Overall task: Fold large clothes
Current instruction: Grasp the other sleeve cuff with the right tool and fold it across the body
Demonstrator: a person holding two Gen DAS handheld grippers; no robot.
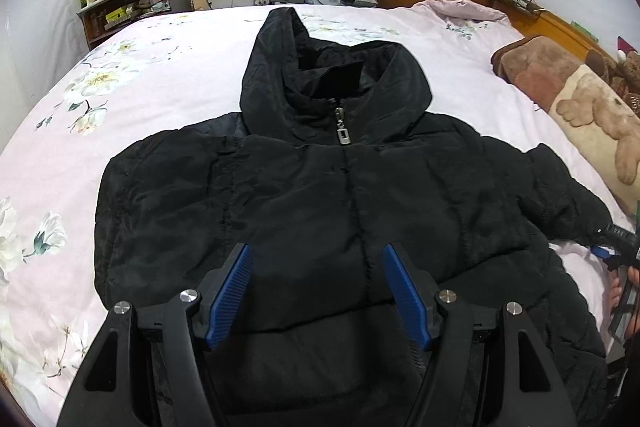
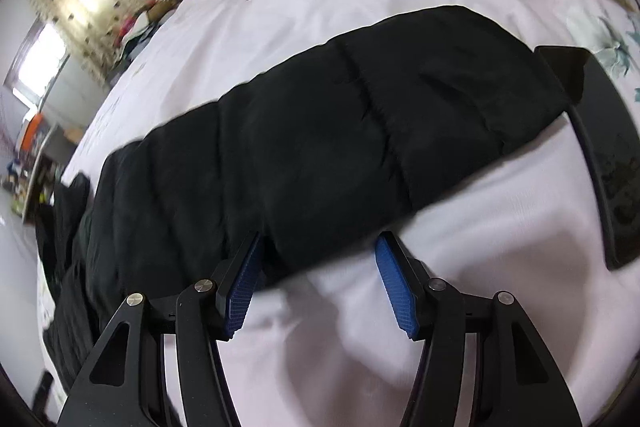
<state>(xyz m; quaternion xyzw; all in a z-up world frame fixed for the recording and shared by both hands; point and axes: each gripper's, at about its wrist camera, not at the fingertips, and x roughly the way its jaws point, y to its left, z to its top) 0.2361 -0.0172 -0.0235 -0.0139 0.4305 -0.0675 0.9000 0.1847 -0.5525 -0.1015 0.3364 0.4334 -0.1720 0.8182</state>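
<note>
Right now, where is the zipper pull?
In the left wrist view, the zipper pull hangs at the jacket's collar, below the hood.

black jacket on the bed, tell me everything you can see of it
The black jacket is a quilted, puffy hooded coat of slightly shiny fabric, lying front up and spread flat on the floral pink bedsheet. Its front is zipped to the collar, where a silver zipper pull hangs. The hood points toward the far side of the bed. One sleeve stretches out sideways. No pads press on it.
</note>
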